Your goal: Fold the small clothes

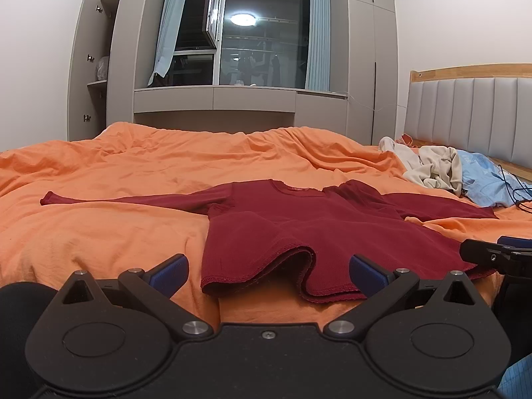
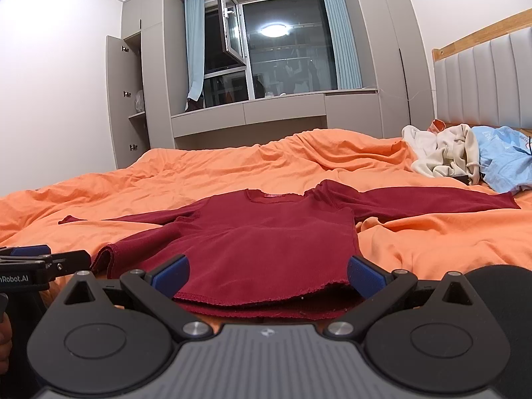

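The red shirt [image 1: 299,226] lies flat on the orange bed cover [image 1: 99,239], near the edge of the bed closest to the two grippers. Its bottom hem faces that near edge and its neck points away, toward the window side of the bed. So the body of the shirt runs straight ahead from the grippers, and the two long sleeves stretch out sideways, one to each side.

The left gripper [image 1: 267,274] has its jaws spread wide and holds nothing. The wavy hem on the shirt's left side sits right in front of it, between the blue pads. The right gripper [image 2: 266,274] is spread wide too and holds nothing. The hem on the shirt's right side lies just in front of its pads.

Each gripper is closest to its own side of the hem, so each would probably take its own corner. A pile of pale and blue clothes [image 2: 465,156] waits near the headboard corner.
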`<state>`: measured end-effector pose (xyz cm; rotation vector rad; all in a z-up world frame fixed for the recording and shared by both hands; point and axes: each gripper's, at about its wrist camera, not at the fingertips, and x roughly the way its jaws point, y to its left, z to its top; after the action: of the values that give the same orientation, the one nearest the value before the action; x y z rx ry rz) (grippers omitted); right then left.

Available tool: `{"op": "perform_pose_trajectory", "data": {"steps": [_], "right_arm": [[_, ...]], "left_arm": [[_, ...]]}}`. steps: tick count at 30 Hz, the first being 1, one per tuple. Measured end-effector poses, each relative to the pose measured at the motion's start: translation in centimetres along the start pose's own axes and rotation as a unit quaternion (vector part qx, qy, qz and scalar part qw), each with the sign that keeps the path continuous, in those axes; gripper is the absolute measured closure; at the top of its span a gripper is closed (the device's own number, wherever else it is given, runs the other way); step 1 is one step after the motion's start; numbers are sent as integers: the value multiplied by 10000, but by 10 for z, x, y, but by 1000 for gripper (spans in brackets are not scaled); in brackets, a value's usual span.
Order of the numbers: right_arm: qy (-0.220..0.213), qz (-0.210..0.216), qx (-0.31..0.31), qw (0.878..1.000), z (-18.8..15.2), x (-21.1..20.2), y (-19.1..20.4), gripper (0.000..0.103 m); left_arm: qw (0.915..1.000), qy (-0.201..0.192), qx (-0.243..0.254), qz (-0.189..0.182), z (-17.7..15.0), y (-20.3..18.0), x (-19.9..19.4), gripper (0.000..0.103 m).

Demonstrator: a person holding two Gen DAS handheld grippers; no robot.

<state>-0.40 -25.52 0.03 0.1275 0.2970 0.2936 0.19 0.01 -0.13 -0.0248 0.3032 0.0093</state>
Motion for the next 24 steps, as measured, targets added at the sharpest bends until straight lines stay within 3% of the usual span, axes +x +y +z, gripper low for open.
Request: {"op": "perform_pose_trajectory", "data": {"steps": [24], "right_arm": [[21,-28,13,10000,-6,5,1,0]], "left_arm": [[10000,12,-12,-10,1,1,0,1]]}}
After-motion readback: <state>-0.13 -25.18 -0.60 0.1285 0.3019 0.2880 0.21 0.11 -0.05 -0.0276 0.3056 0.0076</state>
